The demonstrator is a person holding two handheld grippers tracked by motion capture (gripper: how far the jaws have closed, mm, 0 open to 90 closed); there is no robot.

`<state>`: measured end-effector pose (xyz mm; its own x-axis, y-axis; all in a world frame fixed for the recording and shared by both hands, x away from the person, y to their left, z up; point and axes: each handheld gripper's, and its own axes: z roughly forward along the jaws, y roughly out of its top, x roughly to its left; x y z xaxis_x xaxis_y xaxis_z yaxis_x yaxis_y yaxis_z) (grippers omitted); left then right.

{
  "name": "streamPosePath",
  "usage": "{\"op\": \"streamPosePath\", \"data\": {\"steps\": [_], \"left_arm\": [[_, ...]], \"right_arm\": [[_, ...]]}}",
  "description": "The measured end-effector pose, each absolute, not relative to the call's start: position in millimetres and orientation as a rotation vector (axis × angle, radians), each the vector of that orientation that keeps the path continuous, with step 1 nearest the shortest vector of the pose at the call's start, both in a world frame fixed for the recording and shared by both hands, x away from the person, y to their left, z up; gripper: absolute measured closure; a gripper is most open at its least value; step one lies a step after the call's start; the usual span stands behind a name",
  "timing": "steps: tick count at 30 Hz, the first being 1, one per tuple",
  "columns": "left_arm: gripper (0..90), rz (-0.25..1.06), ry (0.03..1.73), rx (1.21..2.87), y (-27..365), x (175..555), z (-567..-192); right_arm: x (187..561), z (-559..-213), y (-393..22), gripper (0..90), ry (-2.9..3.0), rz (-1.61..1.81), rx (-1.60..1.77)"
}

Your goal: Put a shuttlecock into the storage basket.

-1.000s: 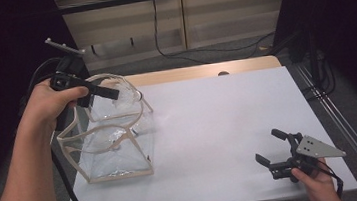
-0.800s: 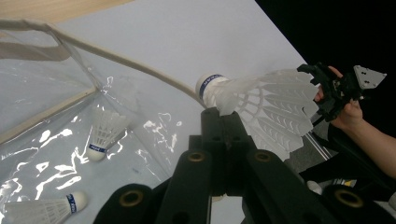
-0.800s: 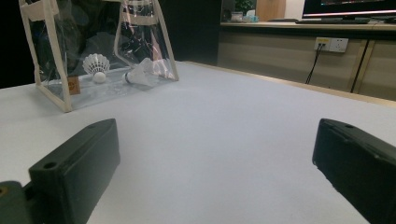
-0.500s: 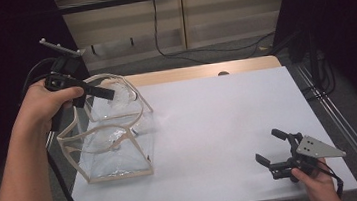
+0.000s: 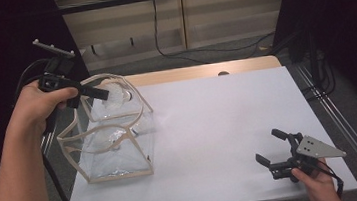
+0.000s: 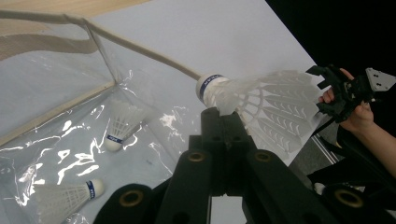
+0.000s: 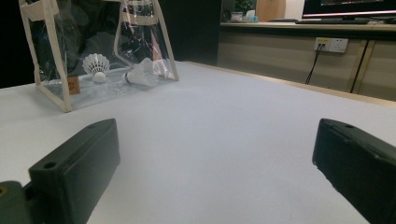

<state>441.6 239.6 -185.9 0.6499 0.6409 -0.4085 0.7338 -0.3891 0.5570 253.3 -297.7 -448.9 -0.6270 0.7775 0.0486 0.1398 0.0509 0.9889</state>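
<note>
At the left of the white table (image 5: 219, 126) stands a clear plastic bag (image 5: 114, 152) with cream-coloured trim and handles, its mouth open upward. Two shuttlecocks lie on its bottom: in the left gripper view one shuttlecock (image 6: 119, 126) rests with its cork toward the near side, and a second shuttlecock (image 6: 65, 196) lies on its side close to the lower left corner; from the right gripper view both show through the transparent wall, side by side on the bag's floor. Above the bag's mouth the left gripper (image 5: 96, 94) is clenched on a third shuttlecock (image 6: 261, 107), the pads pinching it just behind the cork, whose blue band shows, while the white skirt fans out to the right. This held shuttlecock hangs over the opening, near the rear rim and not yet inside. Far to the right, near the table's front edge and well apart from the bag, the right gripper (image 5: 274, 145) sits low over the surface with its jaws spread wide and nothing between them.
</note>
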Motion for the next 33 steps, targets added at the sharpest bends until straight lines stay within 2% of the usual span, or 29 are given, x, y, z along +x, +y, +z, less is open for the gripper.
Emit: {"op": "streamPosePath", "data": {"steps": [33], "left_arm": [[89.7,-0.146,1.130,2.154,251,447,-209]], "right_arm": [[254,-449,-297,0.6,1.823,1.617,0.915]]}}
